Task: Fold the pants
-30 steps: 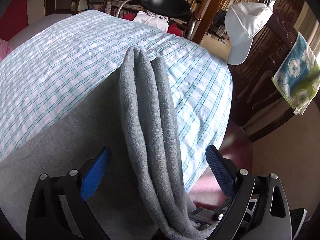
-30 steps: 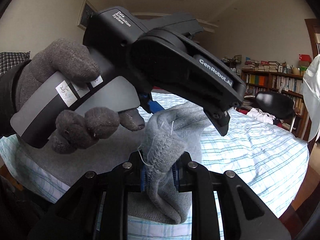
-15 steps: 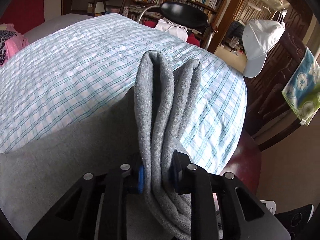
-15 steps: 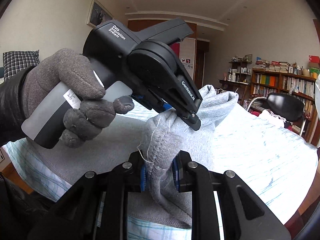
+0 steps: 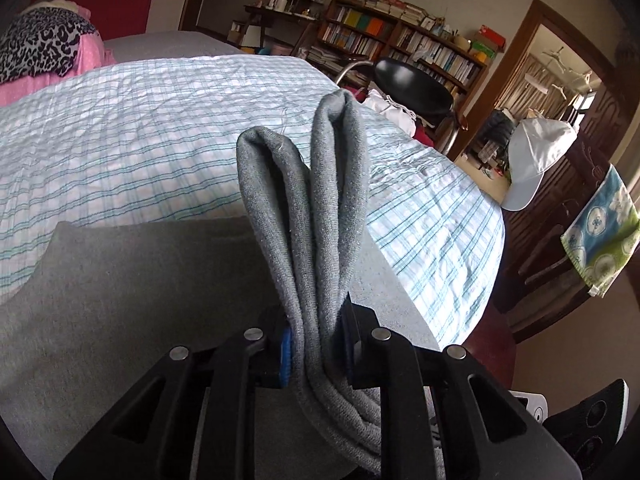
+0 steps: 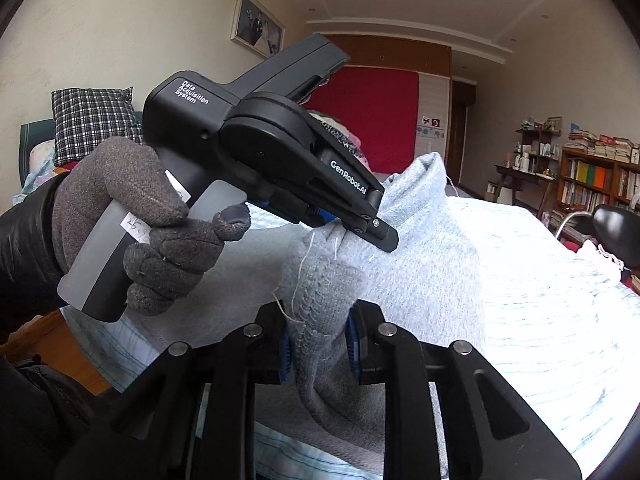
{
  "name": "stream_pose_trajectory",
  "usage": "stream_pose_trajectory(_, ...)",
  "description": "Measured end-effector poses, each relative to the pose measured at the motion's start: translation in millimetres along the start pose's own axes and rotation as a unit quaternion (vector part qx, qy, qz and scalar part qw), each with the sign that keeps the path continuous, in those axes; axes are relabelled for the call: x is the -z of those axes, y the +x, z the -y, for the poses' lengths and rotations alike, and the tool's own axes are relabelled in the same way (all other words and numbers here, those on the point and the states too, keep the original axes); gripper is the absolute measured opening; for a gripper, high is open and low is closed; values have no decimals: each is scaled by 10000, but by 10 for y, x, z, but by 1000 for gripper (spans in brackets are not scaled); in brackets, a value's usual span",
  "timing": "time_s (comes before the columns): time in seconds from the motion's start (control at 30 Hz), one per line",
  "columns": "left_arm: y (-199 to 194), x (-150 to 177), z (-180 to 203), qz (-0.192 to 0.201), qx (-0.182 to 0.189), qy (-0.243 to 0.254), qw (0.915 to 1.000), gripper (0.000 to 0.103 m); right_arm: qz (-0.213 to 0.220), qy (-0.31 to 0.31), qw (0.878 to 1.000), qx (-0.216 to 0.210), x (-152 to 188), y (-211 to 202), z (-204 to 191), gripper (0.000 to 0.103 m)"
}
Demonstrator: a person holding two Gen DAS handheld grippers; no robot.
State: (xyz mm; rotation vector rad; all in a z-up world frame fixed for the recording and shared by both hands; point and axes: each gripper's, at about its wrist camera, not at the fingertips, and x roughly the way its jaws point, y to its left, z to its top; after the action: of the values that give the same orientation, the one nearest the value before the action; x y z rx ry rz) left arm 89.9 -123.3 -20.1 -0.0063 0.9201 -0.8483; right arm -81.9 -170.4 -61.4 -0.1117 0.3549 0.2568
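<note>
Grey knit pants (image 5: 120, 280) lie on a bed with a blue-checked sheet (image 5: 140, 132). My left gripper (image 5: 316, 344) is shut on a bunched fold of the pants (image 5: 316, 208), which stands up in two ridges. My right gripper (image 6: 318, 350) is shut on another edge of the pants (image 6: 320, 288) with loose threads. In the right wrist view, the left gripper body (image 6: 260, 160) sits just ahead, held by a gloved hand (image 6: 160, 232), clamped on the same raised cloth (image 6: 424, 216).
A black chair (image 5: 412, 84) and bookshelves (image 5: 400, 40) stand beyond the bed. A white cap (image 5: 536, 160) and a patterned towel (image 5: 600, 240) hang at the right. Pink and leopard cloth (image 5: 44, 52) lies at the far left. A checked pillow (image 6: 92, 120) is at the headboard.
My left gripper closed from open onto the pants fold, then lifted it. The right gripper kept its hold and rose with the cloth.
</note>
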Motion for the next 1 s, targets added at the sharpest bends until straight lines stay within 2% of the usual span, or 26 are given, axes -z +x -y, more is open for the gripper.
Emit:
stream_pose_trajectory(0.13, -69, 198, -405, -3, -44, -373, 9993, 18, -210, 211, 9985, -452, -15, 43, 23, 45)
stream_pose_trajectory(0.23, -110, 344, -649, -44, -18, -548, 9985, 18, -285, 473, 9962, -677, -38, 28, 80, 53)
stream_pose_trajectory(0.47, -240, 527, -970, 127, -54, -664, 9977, 18, -425, 1278, 9847, -1108, -21, -111, 413, 55)
stream_pose_trajectory(0.6, -263, 606, -1080, 173, 92, -731, 9971, 18, -480, 1340, 9869, -766, -86, -132, 487, 55)
stream_pose_trajectory(0.73, -273, 653, -1090, 251, 134, -742, 9968, 19, -752, 1329, 9863, -618, -156, 71, 494, 55)
stream_pose_trajectory(0.87, -290, 699, -1178, 337, 125, -896, 9953, 27, -1206, 1245, 9837, -470, 28, 328, 524, 55)
stream_pose_trajectory(0.93, -309, 717, -1193, 372, 110, -932, 9949, 29, -1227, 1253, 9836, -432, 98, 396, 512, 55)
stream_pose_trajectory(1.0, -358, 729, -1157, 415, -60, -869, 9953, 35, -1228, 1221, 9840, -412, 97, 416, 499, 55)
